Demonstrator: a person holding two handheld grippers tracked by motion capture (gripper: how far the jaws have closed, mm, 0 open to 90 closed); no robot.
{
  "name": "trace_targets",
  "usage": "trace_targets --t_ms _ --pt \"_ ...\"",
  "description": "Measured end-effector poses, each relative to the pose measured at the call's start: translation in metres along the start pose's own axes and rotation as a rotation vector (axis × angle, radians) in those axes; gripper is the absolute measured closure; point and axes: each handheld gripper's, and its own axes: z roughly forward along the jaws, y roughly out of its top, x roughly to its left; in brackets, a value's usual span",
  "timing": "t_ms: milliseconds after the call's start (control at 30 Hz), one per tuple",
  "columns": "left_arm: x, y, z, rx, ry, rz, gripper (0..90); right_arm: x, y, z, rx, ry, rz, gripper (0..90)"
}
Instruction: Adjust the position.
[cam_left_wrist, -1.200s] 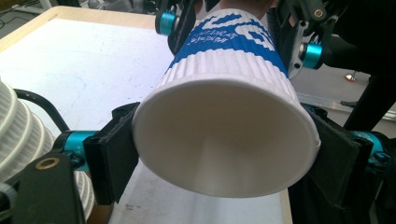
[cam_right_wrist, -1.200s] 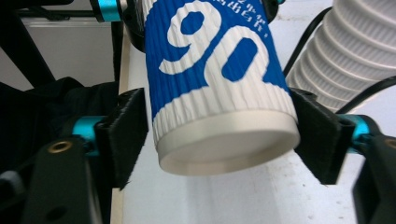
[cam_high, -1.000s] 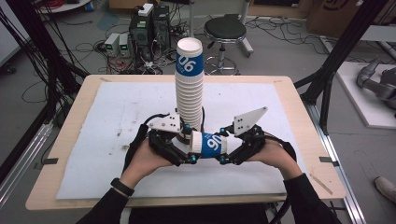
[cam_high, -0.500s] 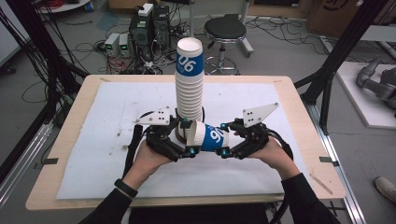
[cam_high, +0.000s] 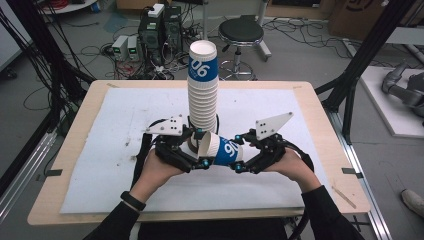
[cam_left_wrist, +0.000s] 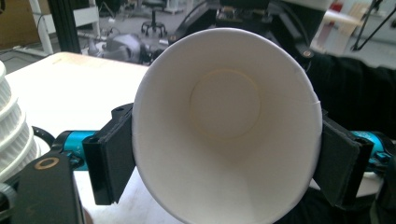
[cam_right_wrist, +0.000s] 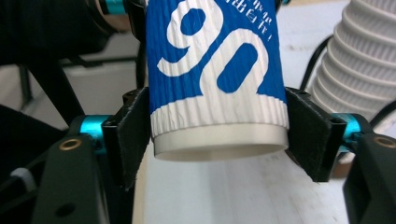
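Observation:
A blue-and-white ribbed paper cup (cam_high: 222, 150) printed "06" lies on its side in the air, held between my two grippers just above the white mat (cam_high: 115, 125). My left gripper (cam_high: 201, 148) has its pads on either side of the cup's open rim; its jaws have just been closing. In the left gripper view I look straight into the cup's mouth (cam_left_wrist: 224, 140), with the left gripper (cam_left_wrist: 227, 158) round it. My right gripper (cam_high: 239, 154) clasps the cup's base end (cam_right_wrist: 215, 70). The right gripper's (cam_right_wrist: 218, 135) jaws have just been opening, and no gap shows at the pads.
A tall stack of matching cups (cam_high: 202, 95) stands upright on the mat just behind the grippers, and shows at the sides of both gripper views (cam_left_wrist: 14, 135) (cam_right_wrist: 359, 60). Beyond the wooden table's far edge (cam_high: 200, 82) are a stool (cam_high: 241, 35) and electronics on the floor.
The cup stays at about the same spot between both grippers. Both hands have turned slightly, and the cup's white mouth now shows more at the left gripper.

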Motion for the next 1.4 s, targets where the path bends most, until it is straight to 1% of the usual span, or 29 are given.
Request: trace_targets --t_ms 33,67,167,233,300,333,367,467,500,567,600,633,667,700,733,767,800,833,867,900,933,967,1033,1133,1167,1200,1333,1400 --pt "0.0 0.0 0.0 0.004 0.001 -0.002 18.9 0.001 0.001 0.0 0.012 -0.013 -0.006 23.7" --pt "0.0 0.0 0.001 0.009 0.0 -0.002 19.0 0.002 0.002 -0.001 0.018 -0.013 -0.015 23.7" --pt "0.0 0.001 0.002 0.049 0.006 0.009 19.1 0.005 0.006 -0.001 0.032 -0.035 -0.034 22.5" --pt "-0.001 0.002 0.002 0.067 0.003 0.012 19.1 0.008 0.007 0.003 0.058 -0.052 -0.05 22.7" --pt "-0.001 0.002 0.003 0.063 -0.01 0.011 19.1 0.009 0.007 0.008 0.095 -0.04 -0.072 24.5" --pt "-0.002 0.002 0.004 0.07 -0.012 0.016 19.1 0.009 0.007 0.012 0.113 -0.045 -0.077 25.9" --pt "-0.002 0.002 0.004 0.065 -0.009 0.016 19.1 0.009 0.007 0.015 0.134 -0.044 -0.075 28.9" --pt "-0.003 0.003 0.004 0.062 -0.005 0.017 18.3 0.008 0.006 0.018 0.137 -0.032 -0.069 29.5" --pt "-0.003 0.003 0.004 0.042 0.002 0.005 17.2 0.006 0.005 0.018 0.126 -0.02 -0.063 29.6" --pt "-0.003 0.002 0.003 0.01 0.003 0.006 16.4 0.006 0.004 0.017 0.102 -0.016 -0.06 29.6" --pt "-0.003 0.002 0.003 0.01 0.003 0.006 15.7 0.005 0.004 0.015 0.086 -0.01 -0.052 29.7" --pt "-0.004 0.002 0.003 0.0 0.001 0.003 15.7 0.005 0.004 0.015 0.086 -0.01 -0.052 29.7" --pt "-0.003 0.002 0.002 -0.01 0.002 0.001 14.6 0.004 0.004 0.015 0.073 -0.006 -0.047 29.7" --pt "-0.004 0.002 0.002 -0.023 0.006 -0.008 10.5 0.003 0.003 0.012 0.042 -0.01 -0.042 29.8" --pt "-0.003 0.002 0.001 -0.054 0.01 -0.026 8.6 0.003 0.003 0.01 0.023 -0.007 -0.037 29.8" --pt "-0.003 0.002 0.001 -0.054 0.01 -0.026 8.3 0.003 0.003 0.01 0.023 -0.007 -0.037 29.8" --pt "-0.001 0.0 0.0 -0.092 -0.011 -0.056 8.3 0.002 0.003 0.007 -0.008 -0.005 -0.031 29.8" --pt "-0.001 0.0 0.0 -0.106 -0.014 -0.064 8.3 0.002 0.003 0.006 -0.026 -0.001 -0.03 29.8" --pt "-0.001 0.0 0.0 -0.106 -0.014 -0.064 8.4 0.002 0.003 0.005 -0.038 0.004 -0.027 29.8" --pt "0.001 -0.002 0.0 -0.132 -0.019 -0.08 8.3 0.002 0.003 0.005 -0.051 0.004 -0.021 29.8" --pt "0.001 -0.002 0.0 -0.132 -0.019 -0.08 8.4 0.002 0.003 0.005 -0.06 0.004 -0.022 29.8" --pt "0.001 -0.003 0.0 -0.151 -0.031 -0.096 8.4 0.002 0.003 0.006 -0.07 0.006 -0.017 29.8" --pt "0.001 -0.003 0.0 -0.156 -0.035 -0.099 8.9 0.002 0.002 0.007 -0.077 0.009 -0.012 29.8" --pt "0.0 -0.002 0.0 -0.166 -0.044 -0.088 14.8 0.003 0.001 0.011 -0.064 0.014 -0.009 29.8" --pt "0.0 -0.002 0.0 -0.167 -0.038 -0.084 15.9 0.002 0.001 0.011 -0.066 0.015 -0.012 29.8" --pt "0.0 -0.002 -0.001 -0.169 -0.039 -0.082 16.5 0.003 0.001 0.011 -0.067 0.013 -0.005 29.8" --pt "-0.001 -0.002 -0.001 -0.162 -0.034 -0.073 18.4 0.002 0.001 0.012 -0.069 0.015 -0.01 29.9" --pt "0.0 -0.002 -0.002 -0.154 -0.037 -0.067 18.9 0.003 0.001 0.013 -0.067 0.008 -0.014 29.7"
